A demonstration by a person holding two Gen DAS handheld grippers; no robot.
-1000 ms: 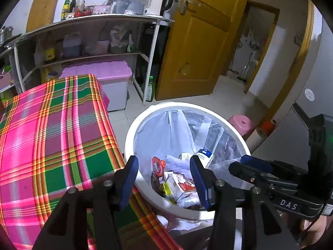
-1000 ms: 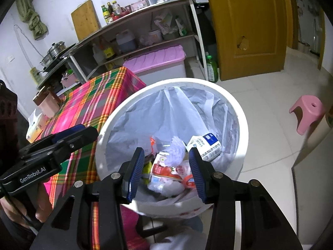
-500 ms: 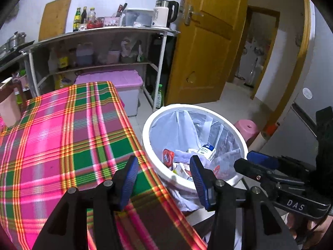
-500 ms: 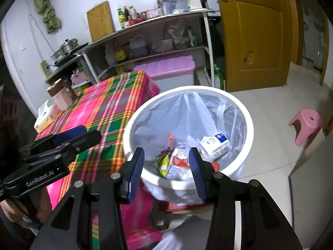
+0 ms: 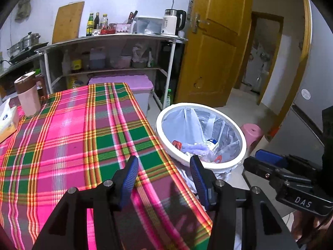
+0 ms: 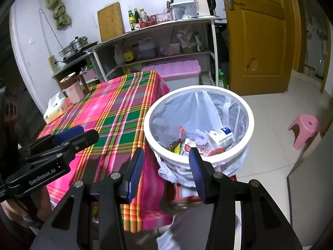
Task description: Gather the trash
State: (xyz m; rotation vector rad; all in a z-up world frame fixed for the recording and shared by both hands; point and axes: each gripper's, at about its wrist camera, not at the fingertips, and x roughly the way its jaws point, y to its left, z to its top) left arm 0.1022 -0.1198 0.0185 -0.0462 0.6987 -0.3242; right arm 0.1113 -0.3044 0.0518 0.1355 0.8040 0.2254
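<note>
- Left gripper (image 5: 164, 166): jaws apart, nothing between the blue pads, poised above the near right corner of the plaid tablecloth (image 5: 72, 135).
- Right gripper (image 6: 166, 159): jaws likewise apart and empty, poised over the gap between the table edge and the bin.
- White bin (image 6: 250, 125): round, lined with a clear plastic bag (image 6: 197, 108), standing on a low support at the table's right side, rim just beside the hanging cloth; at 1 o'clock from the left gripper, at 12 to 1 o'clock from the right gripper.
- Trash (image 6: 199, 143): heaped at the bottom of the bin; white carton with a blue label (image 6: 221, 136) lying tilted on top, red and yellow wrappers at 9 o'clock of it.
- Pink cup (image 5: 28, 95) with a brown lid: upright at the far left of the table, at 10 o'clock from the left gripper.
- Tissue pack (image 6: 54, 110): just beside the cup, on the table's left edge.
- Pink stool (image 6: 305, 130): on the tiled floor, at 3 o'clock of the bin, well apart from it.
- Metal shelf (image 5: 116, 39): against the far wall at 12 o'clock, bearing bottles and a kettle (image 5: 171, 21).
- Wooden door (image 6: 262, 35): at 1 o'clock beyond the bin.
</note>
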